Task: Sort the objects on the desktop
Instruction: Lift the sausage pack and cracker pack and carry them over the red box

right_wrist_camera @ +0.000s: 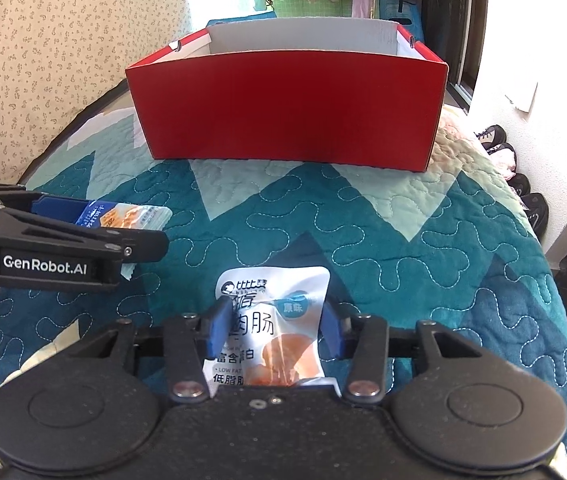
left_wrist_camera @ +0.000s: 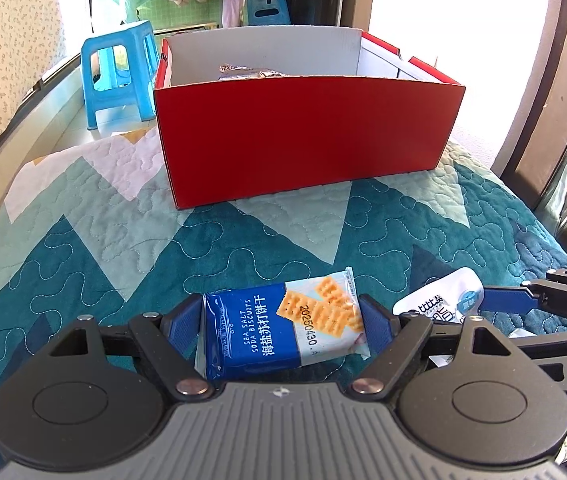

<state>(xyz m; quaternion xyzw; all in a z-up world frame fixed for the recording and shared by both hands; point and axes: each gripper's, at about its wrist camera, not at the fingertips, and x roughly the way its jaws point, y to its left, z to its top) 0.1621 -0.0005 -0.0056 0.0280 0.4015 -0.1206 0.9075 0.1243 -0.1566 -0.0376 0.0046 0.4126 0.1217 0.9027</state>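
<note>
My left gripper (left_wrist_camera: 281,320) has its blue pads against both sides of a blue soda biscuit packet (left_wrist_camera: 279,320), which rests on the quilt. My right gripper (right_wrist_camera: 275,330) grips a white sausage packet (right_wrist_camera: 273,320) between its blue pads, low over the quilt. The sausage packet also shows in the left wrist view (left_wrist_camera: 441,298), right of the biscuits. The biscuit packet shows in the right wrist view (right_wrist_camera: 123,216), behind the left gripper's arm. A red cardboard box (left_wrist_camera: 299,136), open on top, stands farther back; a wrapped snack (left_wrist_camera: 243,72) lies inside it.
A teal and white quilt (left_wrist_camera: 123,232) covers the table. A blue plastic stool (left_wrist_camera: 117,72) stands beyond the table's far left edge. Shoes (right_wrist_camera: 499,148) lie on the floor at the right. A patterned curtain (right_wrist_camera: 43,60) hangs at the left.
</note>
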